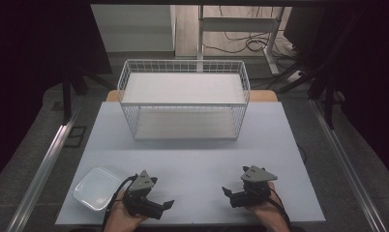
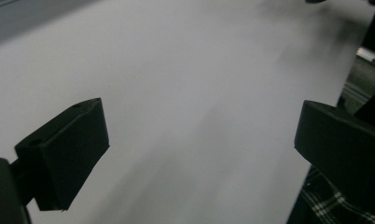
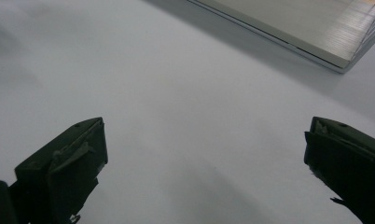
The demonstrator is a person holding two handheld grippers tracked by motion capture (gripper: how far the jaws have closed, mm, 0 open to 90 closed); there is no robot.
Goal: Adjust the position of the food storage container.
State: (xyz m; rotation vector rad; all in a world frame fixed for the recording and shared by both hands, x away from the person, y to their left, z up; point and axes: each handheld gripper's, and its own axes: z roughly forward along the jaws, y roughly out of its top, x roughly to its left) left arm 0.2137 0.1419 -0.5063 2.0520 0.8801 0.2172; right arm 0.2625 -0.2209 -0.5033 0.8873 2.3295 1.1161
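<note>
Tray (image 1: 97,188) edge behind left tongs (image 1: 167,205)

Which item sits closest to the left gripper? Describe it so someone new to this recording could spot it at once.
Start from the pale grey table with the white wire basket at its far side. At the near left corner, just left of the left gripper, lies a shallow translucent white plastic container with rounded corners. It is the only loose item on the tabletop besides the basket, and low and solid-walled, not wire.
</note>
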